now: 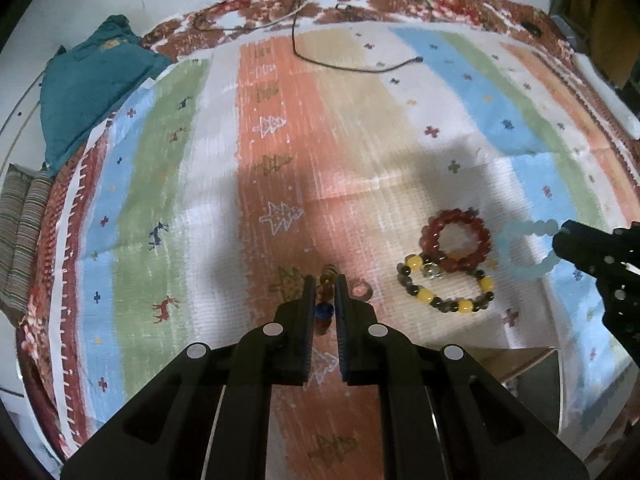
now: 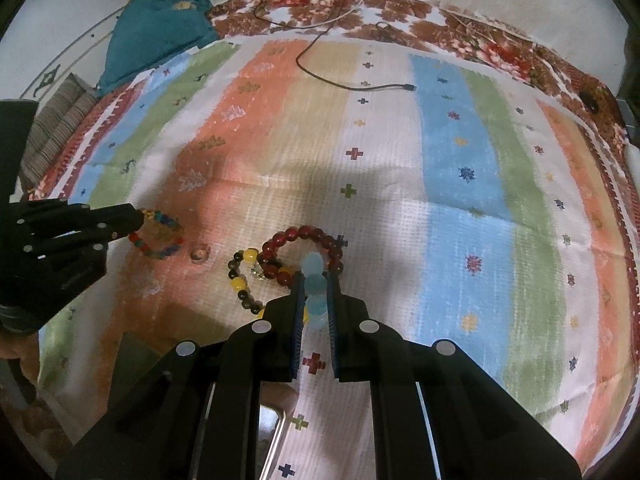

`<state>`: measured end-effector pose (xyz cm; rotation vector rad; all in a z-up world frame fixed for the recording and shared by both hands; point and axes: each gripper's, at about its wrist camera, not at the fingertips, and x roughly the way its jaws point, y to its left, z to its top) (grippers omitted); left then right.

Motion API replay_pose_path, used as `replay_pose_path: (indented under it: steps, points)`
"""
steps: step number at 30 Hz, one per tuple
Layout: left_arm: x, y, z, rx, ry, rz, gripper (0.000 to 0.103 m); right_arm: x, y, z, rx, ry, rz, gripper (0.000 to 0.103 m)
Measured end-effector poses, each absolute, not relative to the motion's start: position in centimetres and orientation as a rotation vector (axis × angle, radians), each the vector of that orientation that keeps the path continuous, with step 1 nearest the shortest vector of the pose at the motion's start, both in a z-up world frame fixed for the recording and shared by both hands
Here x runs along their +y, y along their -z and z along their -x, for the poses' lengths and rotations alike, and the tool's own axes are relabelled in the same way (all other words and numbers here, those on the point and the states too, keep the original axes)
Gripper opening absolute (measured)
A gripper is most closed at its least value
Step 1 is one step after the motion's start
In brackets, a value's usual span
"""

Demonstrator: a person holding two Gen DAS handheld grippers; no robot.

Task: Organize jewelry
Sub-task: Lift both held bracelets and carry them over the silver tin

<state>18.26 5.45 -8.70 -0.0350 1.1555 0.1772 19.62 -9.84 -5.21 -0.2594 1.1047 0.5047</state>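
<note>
My left gripper (image 1: 324,280) is shut on a multicoloured bead bracelet (image 1: 325,310), seen edge-on between the fingers; in the right wrist view the bracelet (image 2: 160,240) hangs from the left gripper (image 2: 138,216). My right gripper (image 2: 314,276) is shut on a pale blue bead bracelet (image 2: 314,280), also seen in the left wrist view (image 1: 520,248) held by the right gripper (image 1: 560,236). A dark red bead bracelet (image 1: 456,238) lies on the striped cloth (image 1: 360,140), overlapping a yellow-and-grey bead bracelet (image 1: 444,288). A small ring (image 1: 361,291) lies beside my left fingers.
A black cable (image 1: 340,64) lies across the far part of the cloth. A teal cushion (image 1: 88,80) and a striped cushion (image 1: 20,232) sit at the left. A metal tray edge (image 2: 272,432) shows under the right gripper, near the cloth's front edge.
</note>
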Motion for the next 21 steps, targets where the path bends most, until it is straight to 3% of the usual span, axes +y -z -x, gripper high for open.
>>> replay_pose_path:
  steps: [21]
  points:
    - [4.2,3.8,-13.8,1.020,-0.101,0.117,0.009,-11.3,1.8,-16.0,1.007,-0.524,0.223,0.012]
